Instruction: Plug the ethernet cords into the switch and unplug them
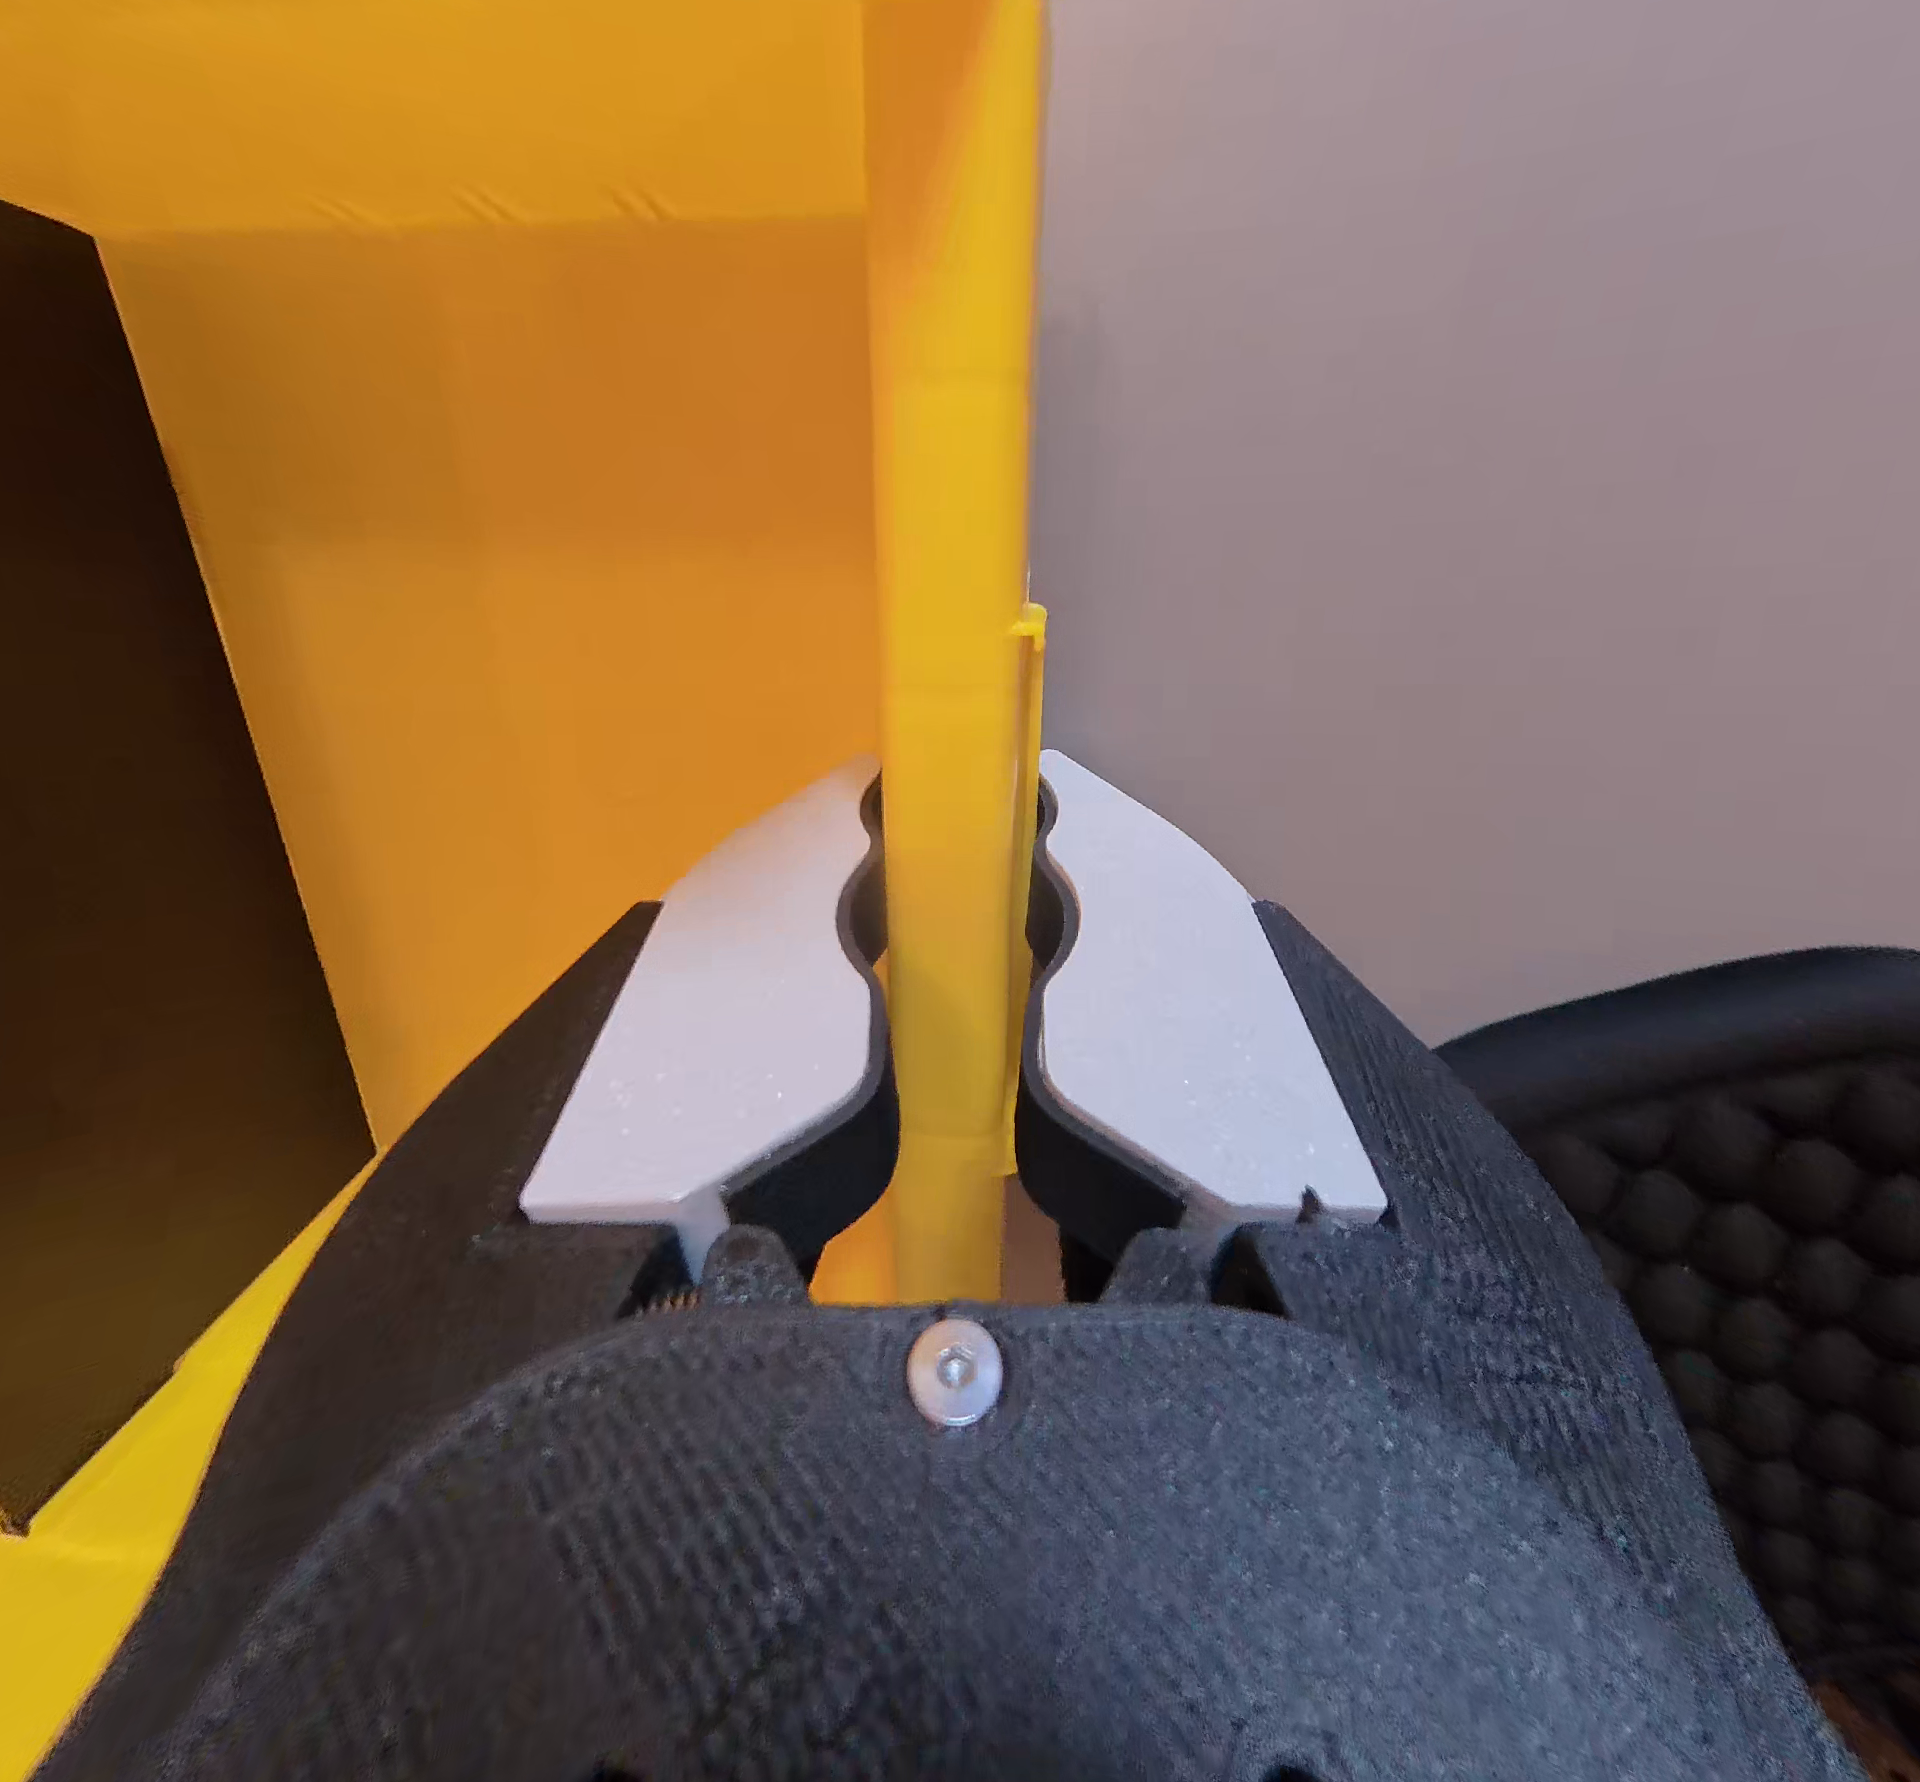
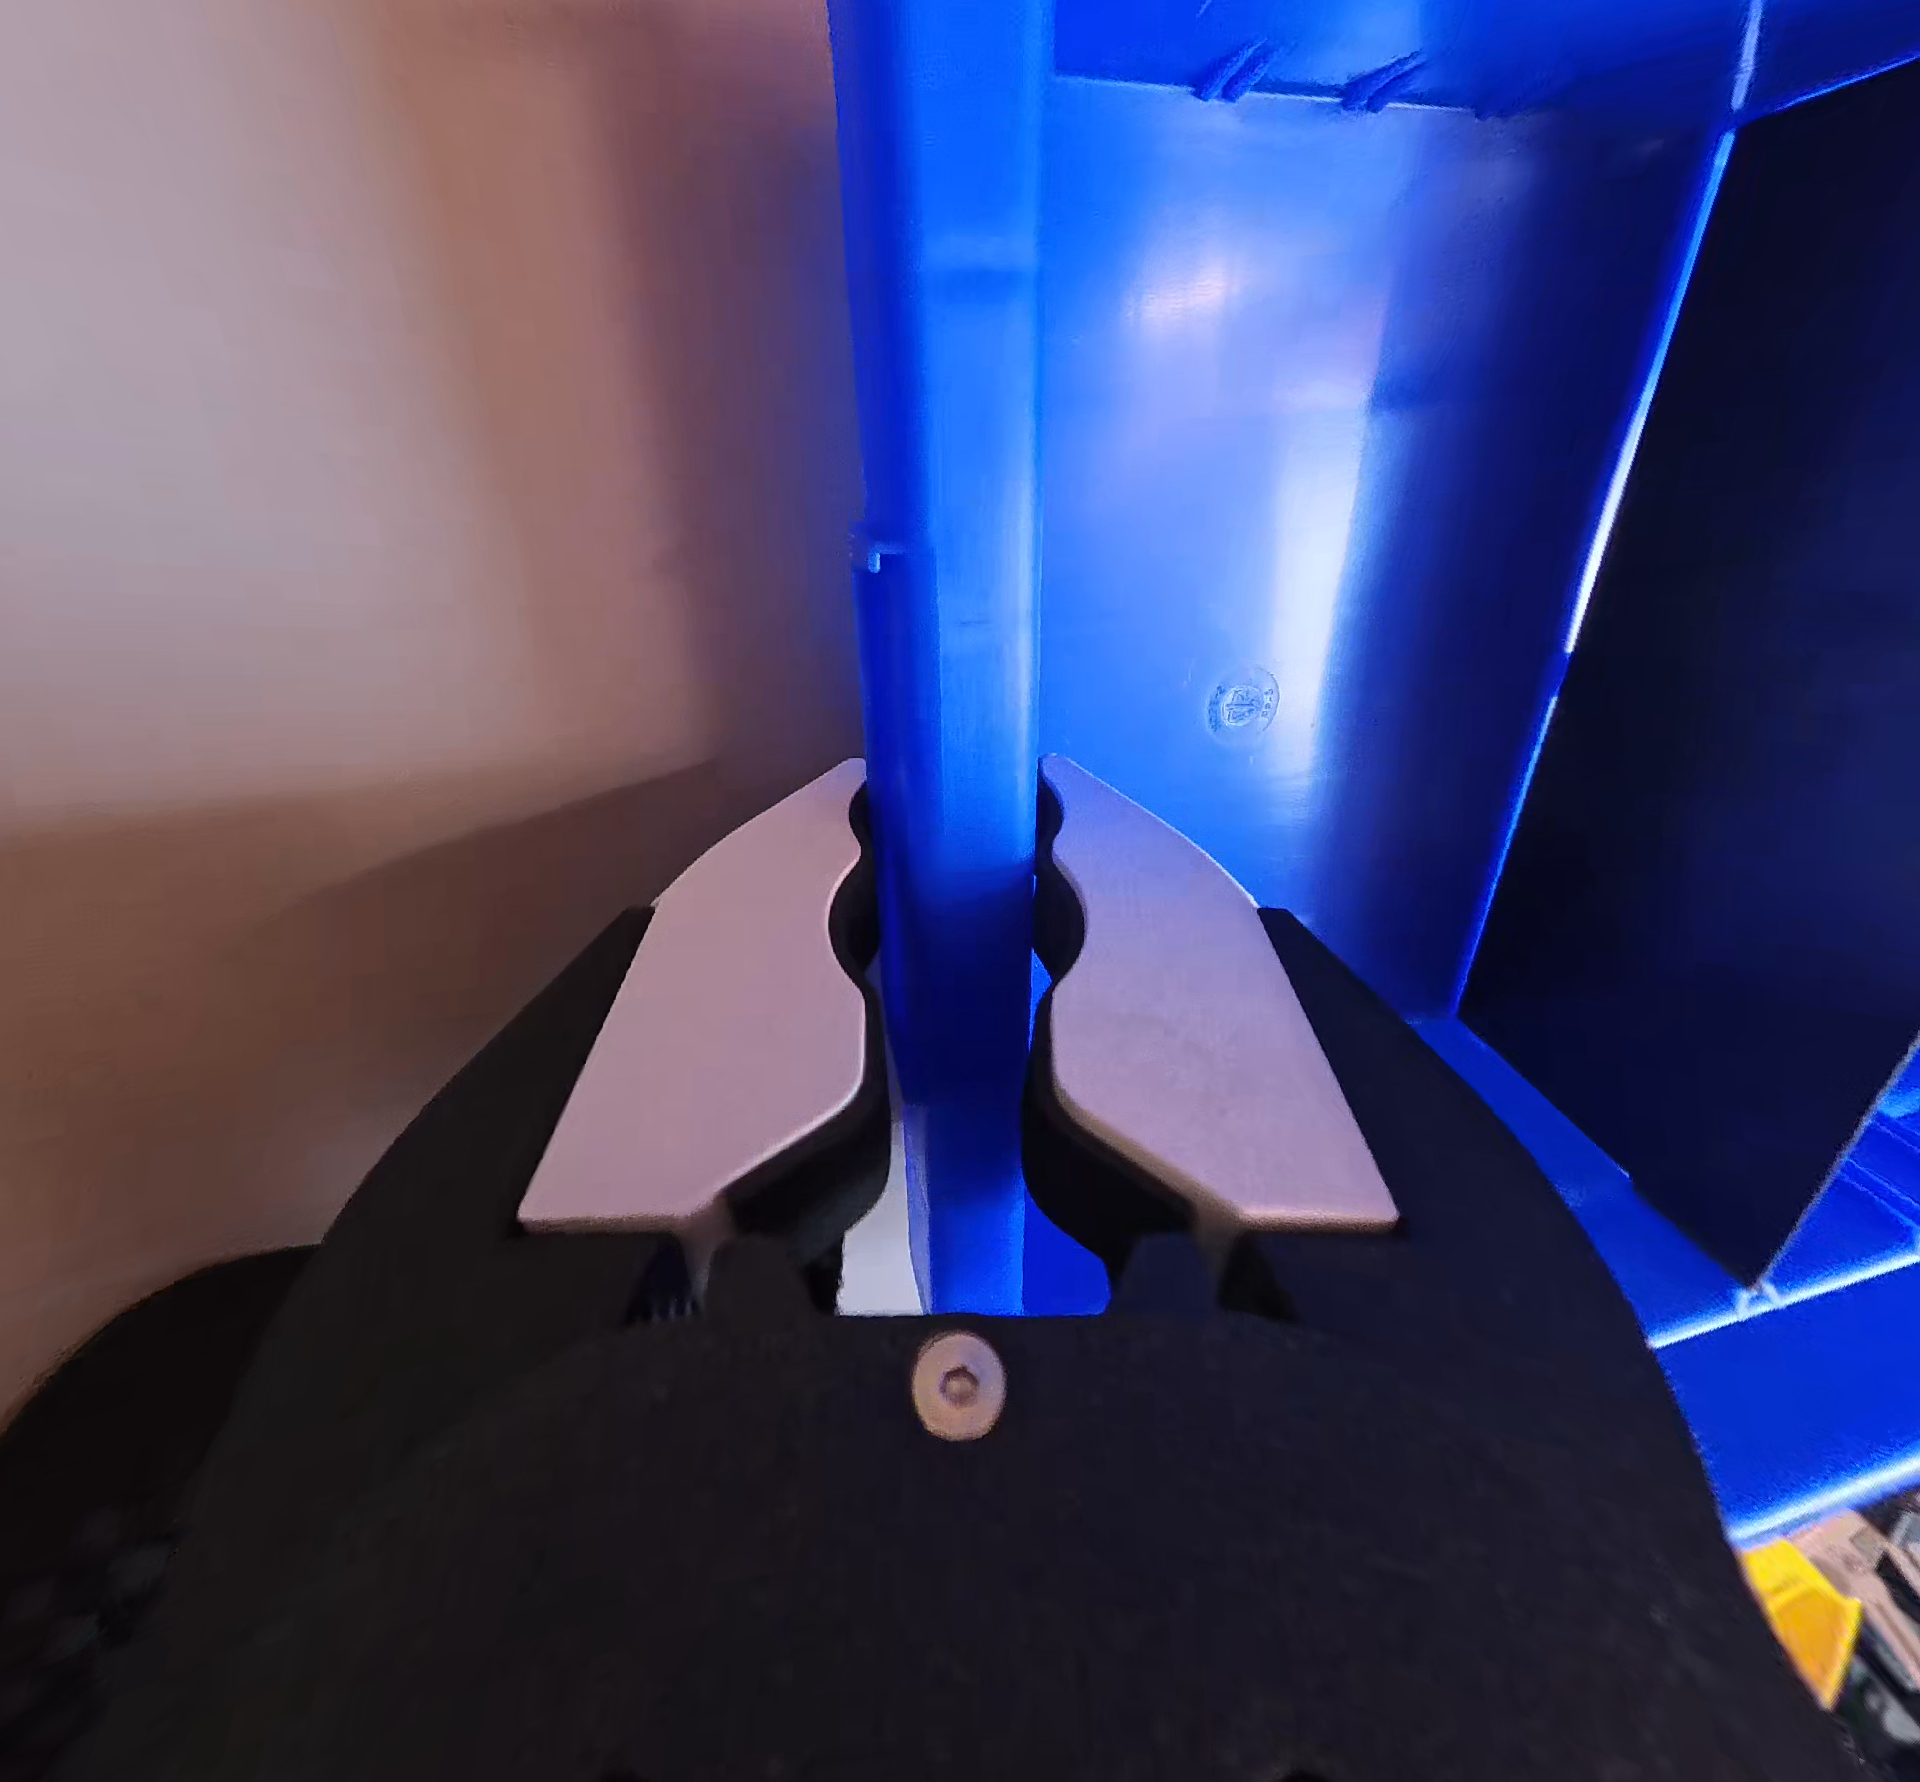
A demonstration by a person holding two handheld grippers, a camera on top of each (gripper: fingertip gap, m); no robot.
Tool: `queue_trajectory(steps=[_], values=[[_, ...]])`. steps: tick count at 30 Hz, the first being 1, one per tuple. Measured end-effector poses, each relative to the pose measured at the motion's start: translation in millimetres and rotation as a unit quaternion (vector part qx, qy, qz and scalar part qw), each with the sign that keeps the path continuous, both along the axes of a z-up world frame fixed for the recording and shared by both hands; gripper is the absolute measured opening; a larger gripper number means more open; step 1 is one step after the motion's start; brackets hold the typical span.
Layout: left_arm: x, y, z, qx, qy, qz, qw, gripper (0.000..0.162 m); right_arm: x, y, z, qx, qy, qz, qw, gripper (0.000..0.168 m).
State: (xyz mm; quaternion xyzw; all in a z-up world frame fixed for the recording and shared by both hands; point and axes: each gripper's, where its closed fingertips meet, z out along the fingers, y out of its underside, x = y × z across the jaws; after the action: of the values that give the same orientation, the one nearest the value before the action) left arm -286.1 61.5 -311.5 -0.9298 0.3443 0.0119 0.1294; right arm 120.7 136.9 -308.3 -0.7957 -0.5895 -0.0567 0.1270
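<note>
Ethernet cords: none shows in either view, and neither does the switch; their place cannot be told.
Left tool (image 1: 956,797): pinching the upright edge wall of a yellow plastic bin (image 1: 520,485), one finger on each side, both touching it.
Right tool (image 2: 951,797): pinching the edge wall of a blue plastic bin (image 2: 1247,433) in the same way.
Task stage: by my judgement nothing of the plugging has begun, since both tools are taken up with bins.
Handling of the cords: likely light and limp, with small stiff plugs whose latch tabs can snap; best held on the plug body just behind the tab, not on the cable.
Handling of the bins: they look rigid, smooth and glossy, so a pinched wall could slip.
Writing: a small round moulded stamp (image 2: 1242,702) sits on the blue wall, too small to read; no brand shows on the yellow one.
Surroundings: a plain pale wall (image 1: 1455,382) lies behind, and a black bumpy cushion (image 1: 1714,1213) is low at the right of the left wrist view.
</note>
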Motion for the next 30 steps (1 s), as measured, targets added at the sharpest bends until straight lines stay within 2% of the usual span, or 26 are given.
queue_trajectory(steps=[9,17,21,25,28,30], values=[[-6,16,0,0.008,0.001,-0.004,1.0,0.023,29,27,0,0.006,0.002,-0.029,1.0,0.026],[-9,24,0,0.01,-0.002,-0.014,1.0,0.023,47,46,-1,0.005,0.003,-0.012,1.0,0.026],[-9,27,0,0.012,-0.003,-0.018,1.0,0.023,54,57,1,0.036,0.004,0.017,0.999,0.027],[-9,27,0,0.015,-0.002,-0.026,1.0,0.023,39,56,23,0.073,0.081,0.028,0.994,0.033],[-9,28,0,0.021,-0.001,-0.039,0.999,0.024,18,50,58,0.113,0.171,0.024,0.979,0.044],[-9,27,-1,0.017,-0.004,-0.041,0.999,0.024,-3,45,87,0.147,0.25,0.025,0.957,0.05]])
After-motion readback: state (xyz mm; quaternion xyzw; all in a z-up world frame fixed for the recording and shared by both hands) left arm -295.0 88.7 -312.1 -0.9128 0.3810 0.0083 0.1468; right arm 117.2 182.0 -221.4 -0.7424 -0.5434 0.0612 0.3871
